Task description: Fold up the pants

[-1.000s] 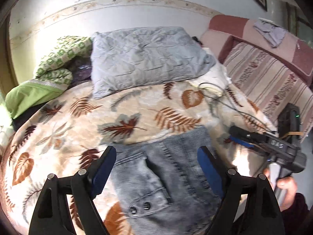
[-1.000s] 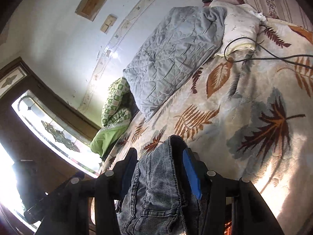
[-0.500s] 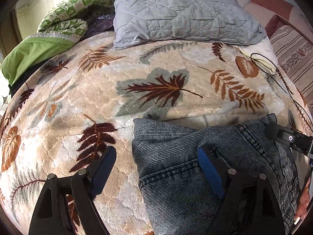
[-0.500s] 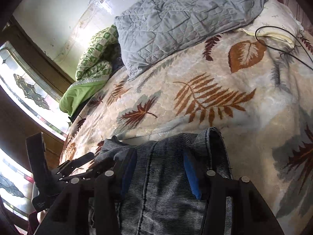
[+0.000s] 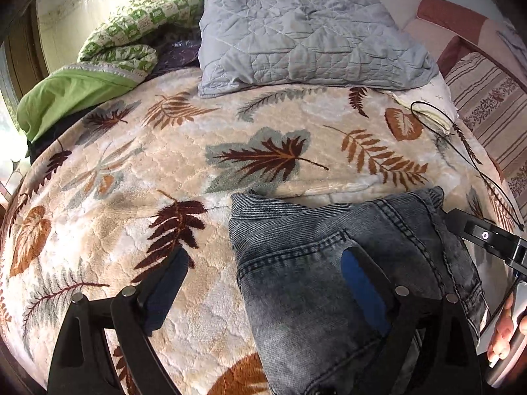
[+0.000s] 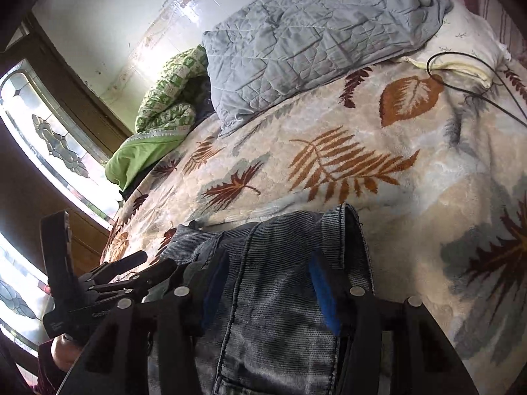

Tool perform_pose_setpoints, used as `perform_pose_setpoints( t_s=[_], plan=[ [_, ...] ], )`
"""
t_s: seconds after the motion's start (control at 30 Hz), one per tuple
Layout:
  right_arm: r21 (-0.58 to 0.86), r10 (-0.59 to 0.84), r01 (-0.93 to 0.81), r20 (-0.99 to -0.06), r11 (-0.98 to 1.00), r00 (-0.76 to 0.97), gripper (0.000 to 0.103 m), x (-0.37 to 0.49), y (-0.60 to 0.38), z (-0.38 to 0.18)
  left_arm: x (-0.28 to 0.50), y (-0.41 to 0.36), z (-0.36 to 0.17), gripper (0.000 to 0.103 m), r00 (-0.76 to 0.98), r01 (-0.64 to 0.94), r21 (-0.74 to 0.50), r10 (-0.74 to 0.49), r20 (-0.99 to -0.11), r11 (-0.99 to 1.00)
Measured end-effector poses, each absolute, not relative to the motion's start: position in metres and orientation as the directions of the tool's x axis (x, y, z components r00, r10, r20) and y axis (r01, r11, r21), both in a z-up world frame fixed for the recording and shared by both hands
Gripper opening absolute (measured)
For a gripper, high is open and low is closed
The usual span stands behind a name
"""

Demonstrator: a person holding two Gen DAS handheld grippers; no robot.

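**Pants: Fold Laid Down on the Bed, Release in Progress**

Pants (image 5: 346,263) of grey-blue denim are located on the near part of the leaf-patterned blanket (image 5: 164,171), in front of the grey quilted pillow (image 5: 306,39). A doubled-over edge is seen at the far end of the garment, which indicates that at least one fold is completed and laid flat. A pocket seam and two dark buttons are visible on the upper layer. How many folds are left cannot be determined, since the near part of the garment is cut off by the frame edge; smoothing and at least one further fold are judged to be outstanding.

The left gripper (image 5: 263,293) is positioned over the left edge of the garment. Its jaws are opening and are set wide; one finger is over bare blanket, the other over denim, and no cloth is clamped.

The right gripper (image 6: 266,293) is held about half open, with a thick band of doubled denim between its blue pads. The cloth appears to be touched on both sides, so a grip is judged to be retained.

A black cable (image 5: 461,138) is lying at the far right of the bed, well apart from the garment.

Markings: faint lettering is present on the left gripper body in the right wrist view, but it cannot be read. No brand label is visible on the pants.
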State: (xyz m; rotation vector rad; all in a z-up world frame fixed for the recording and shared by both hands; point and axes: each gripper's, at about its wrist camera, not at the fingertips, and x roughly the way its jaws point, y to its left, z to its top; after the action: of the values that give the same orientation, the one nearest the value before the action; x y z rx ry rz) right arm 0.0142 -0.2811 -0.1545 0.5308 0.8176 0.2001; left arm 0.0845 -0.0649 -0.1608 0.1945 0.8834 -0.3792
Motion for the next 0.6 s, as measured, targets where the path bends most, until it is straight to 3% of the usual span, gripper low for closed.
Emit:
perform_pose_setpoints(
  t_s=[0.27, 0.6],
  plan=[
    [0.479, 0.354, -0.010, -0.632, 0.878, 0.689, 0.054, -0.039, -0.262, -0.141, 0.030, -0.067, -0.151, 0.095, 0.608, 0.432, 0.069, -0.233, -0.759, 0.899],
    [0.433, 0.324, 0.026, -0.711, 0.901, 0.624, 0.054, -0.057, -0.250, -0.159, 0.015, -0.067, -0.171, 0.095, 0.601, 0.411, 0.083, -0.201, -0.774, 0.908]
  ],
)
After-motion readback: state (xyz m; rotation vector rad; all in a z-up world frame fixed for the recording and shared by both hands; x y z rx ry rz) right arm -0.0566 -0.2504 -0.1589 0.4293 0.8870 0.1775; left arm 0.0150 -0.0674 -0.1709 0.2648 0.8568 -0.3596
